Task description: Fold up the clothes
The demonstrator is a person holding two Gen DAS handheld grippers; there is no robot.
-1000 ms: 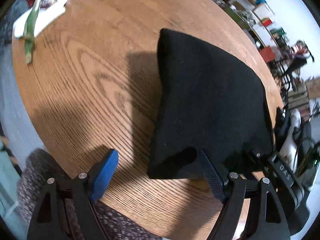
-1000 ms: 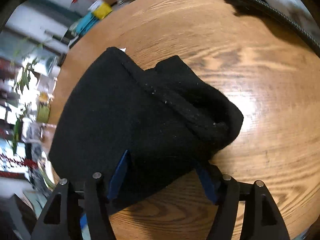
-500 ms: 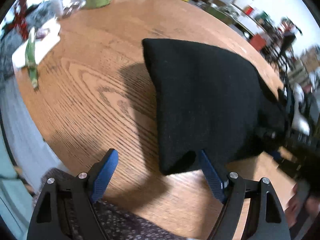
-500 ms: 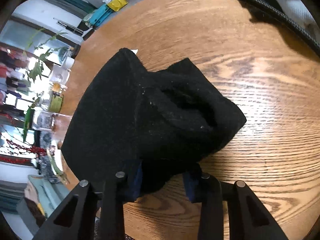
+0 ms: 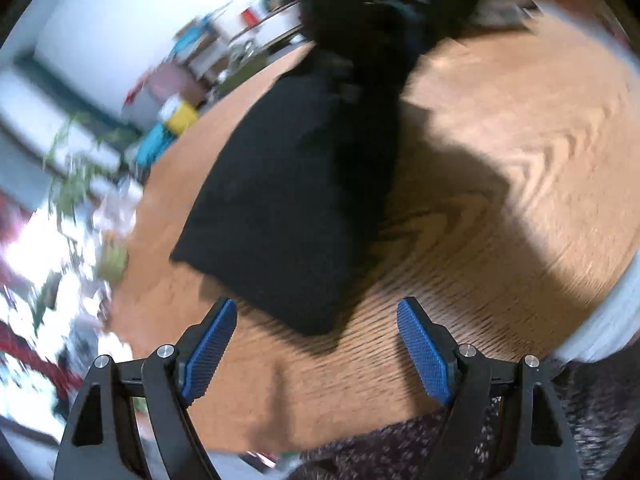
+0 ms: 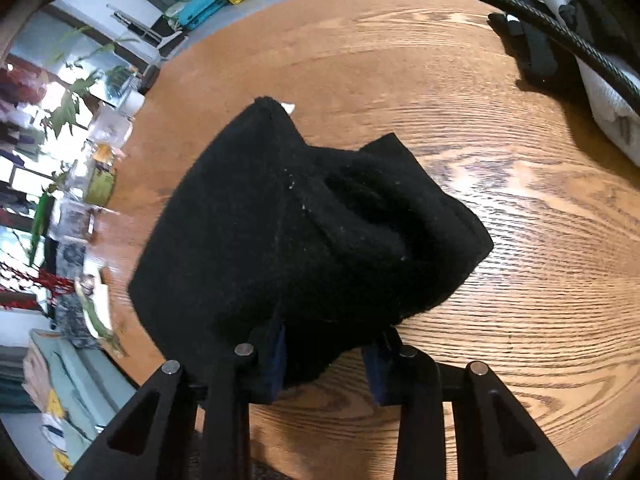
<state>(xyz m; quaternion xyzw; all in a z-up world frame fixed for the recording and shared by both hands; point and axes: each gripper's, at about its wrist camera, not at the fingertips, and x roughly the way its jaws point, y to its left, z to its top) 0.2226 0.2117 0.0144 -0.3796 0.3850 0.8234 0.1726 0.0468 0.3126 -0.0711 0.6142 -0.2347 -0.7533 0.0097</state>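
A black knitted garment point(image 6: 304, 240) lies bunched on the round wooden table point(image 6: 400, 60). My right gripper point(image 6: 326, 344) has its jaws closing on the near edge of the cloth; both blue pads are buried in the folds and press on it. In the blurred left wrist view, the same black garment point(image 5: 288, 200) stretches away across the table point(image 5: 500, 184). One corner of it points at my left gripper point(image 5: 316, 306), which stands open just short of that corner with nothing between its blue pads point(image 5: 208, 348).
Jars, bottles and plants point(image 6: 104, 148) crowd the table's left edge. A black strap point(image 6: 532, 52) and a white bag point(image 6: 608, 100) lie at the far right, under a thick cable. A person's speckled clothing point(image 5: 400, 452) fills the bottom of the left wrist view.
The right jaws have closed from wide apart onto the garment's near edge and lifted it a little. The left gripper has rolled and swung around, away from the cloth's edge, staying open.
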